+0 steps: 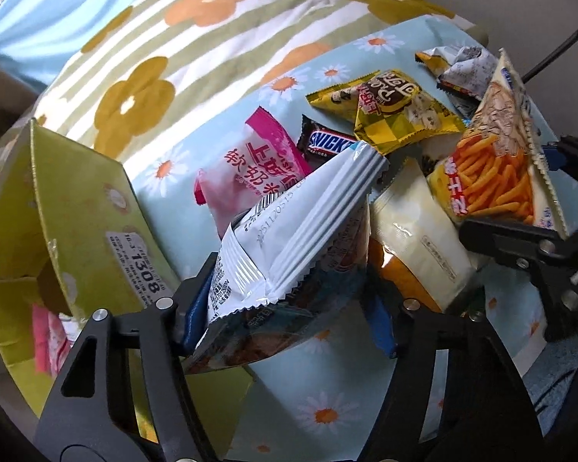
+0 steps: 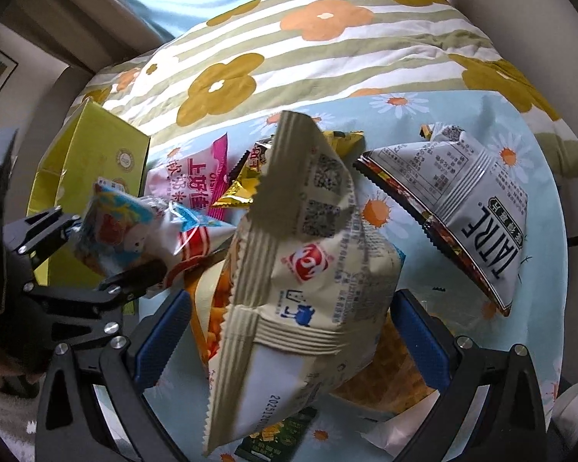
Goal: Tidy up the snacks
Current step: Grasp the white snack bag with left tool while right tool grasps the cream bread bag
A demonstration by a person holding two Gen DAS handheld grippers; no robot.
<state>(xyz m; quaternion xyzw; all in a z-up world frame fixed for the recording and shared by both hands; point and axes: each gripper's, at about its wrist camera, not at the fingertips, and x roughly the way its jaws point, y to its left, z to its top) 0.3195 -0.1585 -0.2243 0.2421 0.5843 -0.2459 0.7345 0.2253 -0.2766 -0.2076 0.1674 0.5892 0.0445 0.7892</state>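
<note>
Snack packs lie scattered on a light blue daisy cloth [image 1: 320, 396]. My left gripper [image 1: 289, 315] points steeply down, its blue pads pressed on both sides of a white and blue bag [image 1: 289, 231]; the right wrist view shows that bag [image 2: 123, 231] in the left gripper [image 2: 104, 246]. My right gripper [image 2: 293, 335] is closed around a cream bag printed with orange fries [image 2: 308, 269], which stands tilted up. From the left wrist view that fries bag [image 1: 489, 161] sits between the right gripper's [image 1: 520, 192] fingers. A yellow-green open box [image 1: 69, 208] stands at the left.
Loose on the cloth are a pink bag [image 1: 250, 169], a Snickers bar [image 1: 327, 142], a yellow bag [image 1: 397, 111], a pale yellow pack [image 1: 416, 238], a grey bag [image 2: 466, 208] and a small green packet [image 2: 277, 439]. A striped flowered quilt [image 2: 327, 57] lies behind.
</note>
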